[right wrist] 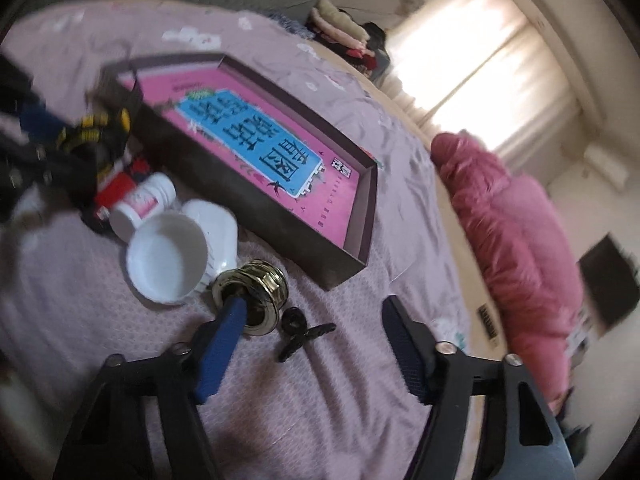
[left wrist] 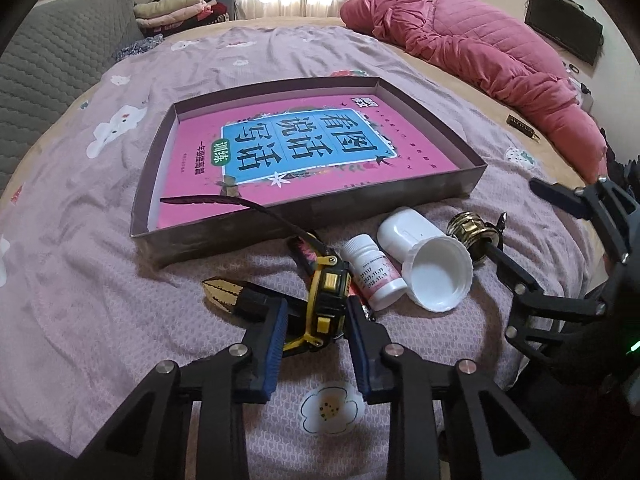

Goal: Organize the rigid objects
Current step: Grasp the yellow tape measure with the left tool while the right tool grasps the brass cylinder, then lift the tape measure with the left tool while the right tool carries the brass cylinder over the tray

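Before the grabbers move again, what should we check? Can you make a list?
1. Left hand-held gripper has the tape measure between its pads: ok, both pads sit against its sides.
2. Tape measure clear of the small bottle: not ok, they lie close side by side and may touch.
3. Box has room: ok, only a pink book lies flat inside, with a feather across its near edge.
4. Right hand-held gripper free: ok, jaws wide apart and holding nothing.
5. Right gripper lined up on the brass knob: not ok, one finger overlaps it while the black clip lies between the jaws.
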A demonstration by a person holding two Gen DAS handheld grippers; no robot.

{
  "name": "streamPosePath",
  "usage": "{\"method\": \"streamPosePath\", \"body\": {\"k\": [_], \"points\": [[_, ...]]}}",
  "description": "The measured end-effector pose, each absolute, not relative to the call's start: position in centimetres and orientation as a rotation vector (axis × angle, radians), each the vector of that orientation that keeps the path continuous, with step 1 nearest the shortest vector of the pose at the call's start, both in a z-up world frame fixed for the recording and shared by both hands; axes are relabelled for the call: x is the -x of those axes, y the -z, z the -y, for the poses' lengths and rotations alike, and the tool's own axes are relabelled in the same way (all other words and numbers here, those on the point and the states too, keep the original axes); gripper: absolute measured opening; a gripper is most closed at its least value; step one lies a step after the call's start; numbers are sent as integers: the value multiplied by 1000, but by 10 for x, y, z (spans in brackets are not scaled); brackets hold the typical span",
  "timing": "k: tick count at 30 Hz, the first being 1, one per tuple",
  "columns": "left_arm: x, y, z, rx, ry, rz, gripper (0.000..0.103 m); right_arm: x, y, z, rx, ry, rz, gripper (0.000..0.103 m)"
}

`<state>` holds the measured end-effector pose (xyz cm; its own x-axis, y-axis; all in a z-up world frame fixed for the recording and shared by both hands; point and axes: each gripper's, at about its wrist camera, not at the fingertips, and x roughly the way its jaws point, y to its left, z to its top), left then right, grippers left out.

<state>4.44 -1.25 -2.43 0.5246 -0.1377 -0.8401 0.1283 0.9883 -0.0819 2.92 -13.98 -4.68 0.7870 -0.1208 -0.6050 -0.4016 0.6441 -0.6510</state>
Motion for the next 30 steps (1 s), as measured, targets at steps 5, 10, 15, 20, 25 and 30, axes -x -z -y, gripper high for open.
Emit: {"method": "streamPosePath", "body": {"k": [5, 10, 15, 20, 25, 30], "points": [[-50, 26, 8, 43, 167, -1012, 29, -40, 60, 132, 951, -179, -644, 45], [-56, 28, 5, 69, 170, -1018, 26, -49, 65, 125, 987, -203, -629, 27], [-62, 29, 2, 89, 175, -1016, 24, -57, 65, 122, 942, -252, -653, 13], [-69, 31, -6, 148, 182, -1013, 20, -69, 54, 128, 825, -272, -676, 11], [-72, 31, -15, 201, 178, -1003, 19, -70, 43, 129, 763, -311, -661, 10], [-70, 27, -21, 222, 160, -980, 19, -59, 35, 126, 717, -351, -638, 10]]}}
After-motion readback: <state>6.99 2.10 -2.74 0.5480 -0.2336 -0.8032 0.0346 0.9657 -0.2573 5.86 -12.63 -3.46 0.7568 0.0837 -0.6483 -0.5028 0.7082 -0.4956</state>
